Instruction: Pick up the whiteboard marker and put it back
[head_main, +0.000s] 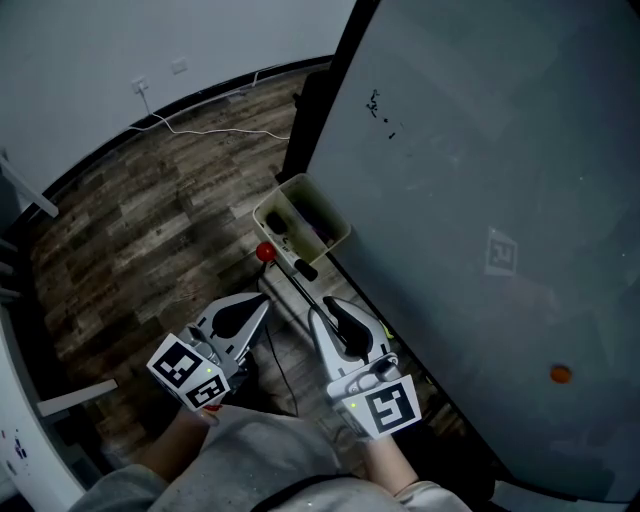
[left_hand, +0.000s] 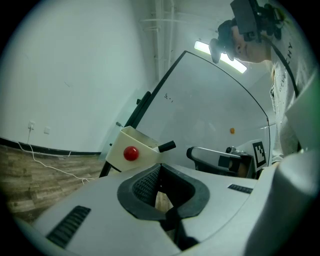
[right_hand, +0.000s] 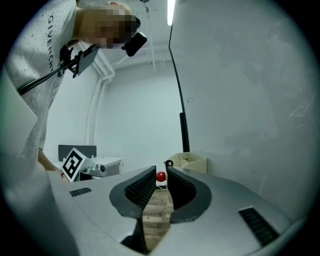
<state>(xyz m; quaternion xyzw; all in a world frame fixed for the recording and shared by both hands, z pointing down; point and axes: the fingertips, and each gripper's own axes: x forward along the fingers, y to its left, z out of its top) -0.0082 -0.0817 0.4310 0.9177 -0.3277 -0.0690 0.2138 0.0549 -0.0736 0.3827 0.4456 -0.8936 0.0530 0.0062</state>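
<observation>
A black whiteboard marker lies at the foot of the whiteboard, just below a cream holder box that has a red knob on its side. In the left gripper view the marker's end pokes out from behind the box. In the right gripper view it shows as a small black ring beside the knob. My right gripper is open and empty, a short way below the marker. My left gripper is beside it, shut and empty.
The whiteboard fills the right side, with an orange magnet and a square tag on it. Its black frame post stands behind the box. A white cable lies on the wooden floor to the left.
</observation>
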